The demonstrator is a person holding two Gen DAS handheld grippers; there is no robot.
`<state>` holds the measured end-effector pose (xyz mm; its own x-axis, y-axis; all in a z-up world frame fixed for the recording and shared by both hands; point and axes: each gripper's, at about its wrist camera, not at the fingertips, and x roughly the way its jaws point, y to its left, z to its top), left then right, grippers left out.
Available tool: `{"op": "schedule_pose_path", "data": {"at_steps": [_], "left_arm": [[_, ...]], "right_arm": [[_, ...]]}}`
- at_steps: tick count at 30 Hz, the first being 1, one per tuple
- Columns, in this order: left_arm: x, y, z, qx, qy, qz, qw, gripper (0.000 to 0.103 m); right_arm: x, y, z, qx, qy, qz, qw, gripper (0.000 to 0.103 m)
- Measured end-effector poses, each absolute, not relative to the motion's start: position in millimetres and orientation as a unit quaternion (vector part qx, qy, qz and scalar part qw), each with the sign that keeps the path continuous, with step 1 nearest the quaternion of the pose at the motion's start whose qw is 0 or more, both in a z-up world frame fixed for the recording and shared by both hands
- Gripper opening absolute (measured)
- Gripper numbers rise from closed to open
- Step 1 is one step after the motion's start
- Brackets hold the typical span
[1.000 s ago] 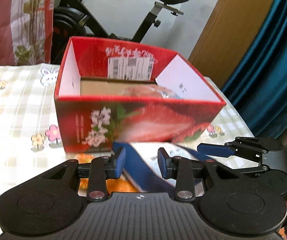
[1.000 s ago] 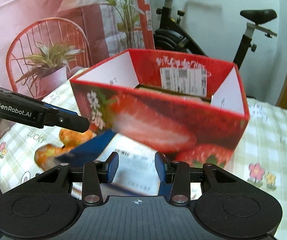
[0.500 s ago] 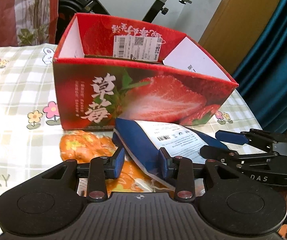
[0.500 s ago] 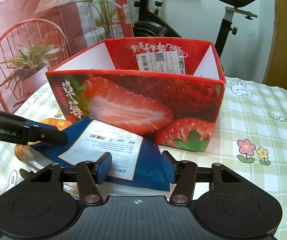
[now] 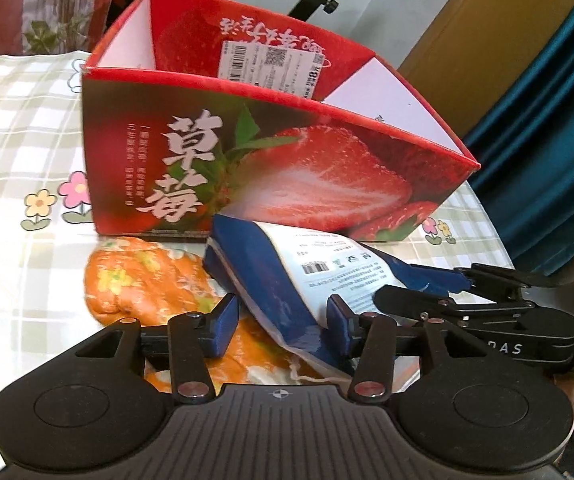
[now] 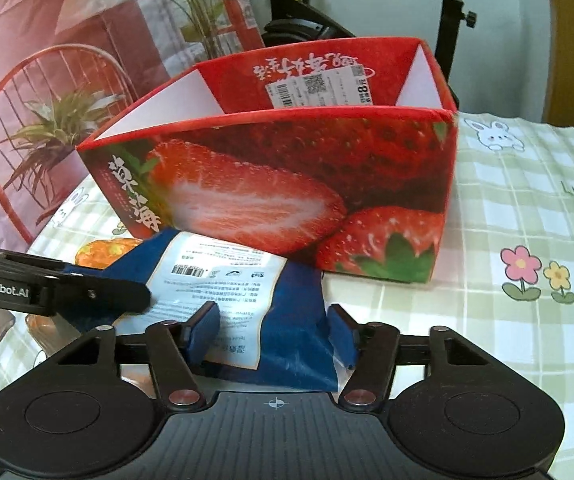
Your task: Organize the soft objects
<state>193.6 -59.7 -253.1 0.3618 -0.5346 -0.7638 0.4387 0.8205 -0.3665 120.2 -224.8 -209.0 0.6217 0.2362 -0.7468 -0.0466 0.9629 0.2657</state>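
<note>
Both grippers, left gripper (image 5: 279,322) widening and right gripper (image 6: 275,330) narrowing, straddle our blue pouch (image 5: 283,280) unpinched, so it rests beside the strawberry box (image 5: 271,168).

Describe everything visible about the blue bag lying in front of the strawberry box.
The blue bag is a soft, glossy pouch, dark blue with a large white printed label carrying a barcode and small text. It lies slanted, label up, on the checked tablecloth, its far end against the strawberry box, partly on an orange packet. One end lies between the left gripper fingers, whose jaws are opening; the other between the right gripper fingers, whose jaws are closing slightly.
</note>
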Motion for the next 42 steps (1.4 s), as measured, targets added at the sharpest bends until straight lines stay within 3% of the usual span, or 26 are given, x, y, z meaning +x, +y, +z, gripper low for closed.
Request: {"op": "schedule_pose_path", "data": {"at_steps": [3, 5, 8, 13, 19, 42], "left_arm": [[193, -65, -254, -0.044, 0.478, -0.296, 0.825, 0.041], [192, -64, -253, -0.040, 0.473, -0.294, 0.829, 0.032], [191, -59, -250, -0.042, 0.463, -0.296, 0.834, 0.023], [185, -52, -238, -0.043, 0.443, -0.293, 0.846, 0.016], [171, -40, -218, -0.054, 0.410, -0.301, 0.859, 0.016], [150, -30, -169, -0.043, 0.313, -0.305, 0.898, 0.015]], "right_arm": [[121, -222, -206, 0.097, 0.427, 0.077, 0.896, 0.037], [121, -221, -203, 0.085, 0.426, 0.073, 0.898, 0.022], [120, -222, -201, 0.086, 0.424, 0.076, 0.898, 0.018], [115, -218, -193, 0.080, 0.414, 0.083, 0.903, 0.013], [102, -216, -169, 0.088, 0.382, 0.096, 0.915, 0.009], [87, -198, -111, 0.064, 0.315, 0.113, 0.940, 0.008]]}}
